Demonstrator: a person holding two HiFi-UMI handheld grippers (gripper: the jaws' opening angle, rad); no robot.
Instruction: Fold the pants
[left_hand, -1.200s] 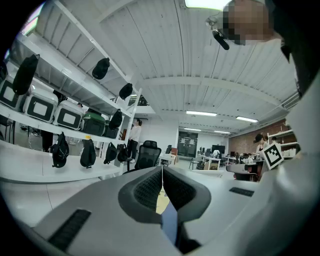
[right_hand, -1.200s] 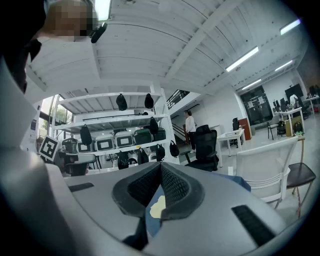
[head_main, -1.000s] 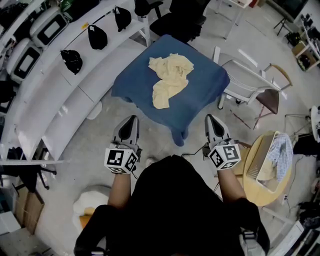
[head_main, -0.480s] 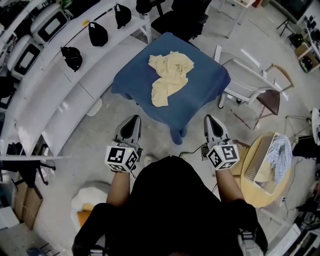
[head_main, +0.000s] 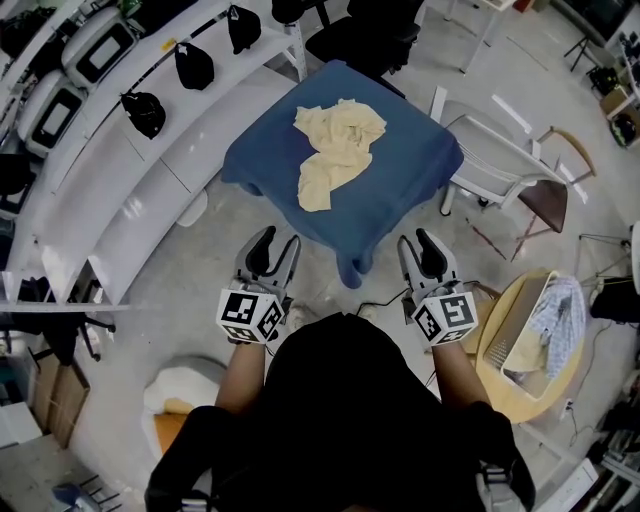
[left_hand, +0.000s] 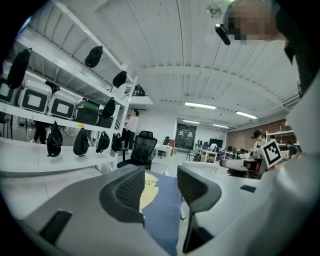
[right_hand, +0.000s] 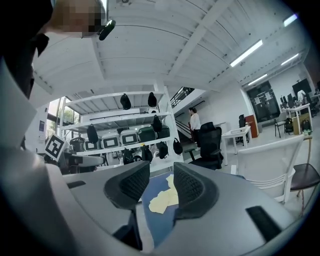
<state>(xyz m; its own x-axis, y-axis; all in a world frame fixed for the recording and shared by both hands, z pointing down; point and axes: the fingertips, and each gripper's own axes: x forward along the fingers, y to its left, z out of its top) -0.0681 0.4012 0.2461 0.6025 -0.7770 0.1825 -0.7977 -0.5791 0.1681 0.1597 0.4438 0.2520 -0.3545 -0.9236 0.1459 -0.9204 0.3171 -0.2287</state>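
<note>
Both grippers have just been opening: the jaws were pressed together in the earlier head views and now stand roughly half apart. Neither pair has anything between its pads. The left gripper (head_main: 274, 247) has also edged towards the table, while the right gripper (head_main: 420, 247) sits about where it was.

The pants (head_main: 337, 150), pale cream and crumpled in a loose heap, lie near the middle of the blue-covered table (head_main: 415, 175). That is at 12 o'clock from the person and well apart from both grippers. The left gripper is off the table's 7 o'clock corner and the right gripper off its 5 o'clock side, each aimed nearly level at the cloth. Each gripper view shows the heap framed in the gap between its own pads.

I judge the jaws are parted early so they arrive ready to pinch fabric, one on each side of the heap. The heap's central spot probably suits this, as either gripper can reach it and bare blue surface is left all round for spreading the legs flat. Folding has not begun. A white chair (head_main: 495, 150) stands close at the table's 3 o'clock, so the right side has less room to swing.
</note>
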